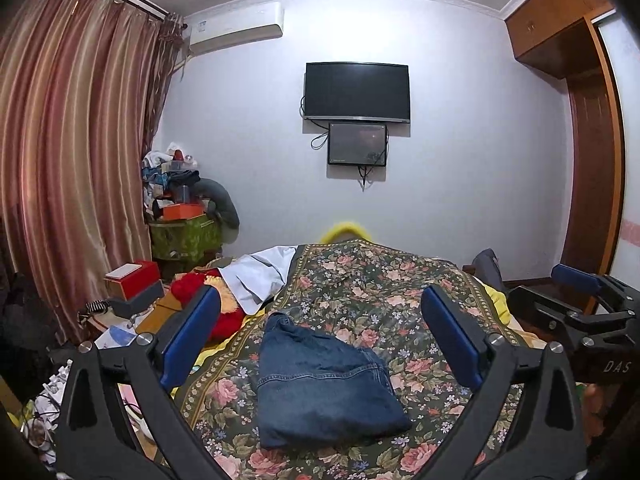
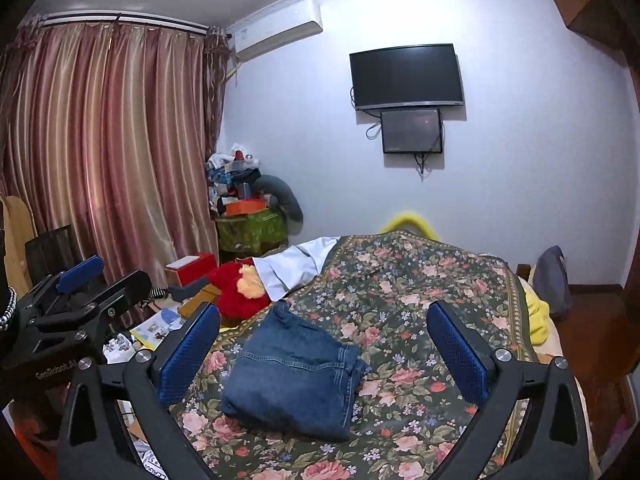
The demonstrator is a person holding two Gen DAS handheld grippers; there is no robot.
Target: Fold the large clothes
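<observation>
A pair of blue jeans (image 1: 324, 384) lies folded into a compact bundle on the floral bedspread (image 1: 384, 288); it also shows in the right wrist view (image 2: 296, 376). My left gripper (image 1: 320, 340) is open and empty, held above and in front of the jeans, its blue pads wide apart. My right gripper (image 2: 324, 352) is open and empty too, hovering just right of the jeans. The right gripper (image 1: 580, 296) shows at the right edge of the left wrist view, and the left gripper (image 2: 84, 284) at the left edge of the right wrist view.
A white garment (image 1: 260, 276) and a red and yellow plush toy (image 1: 212, 300) lie at the bed's far left. A cluttered side table with a red box (image 1: 132, 276) stands left of the bed by the curtain (image 1: 76, 152). A wardrobe (image 1: 592, 152) stands right.
</observation>
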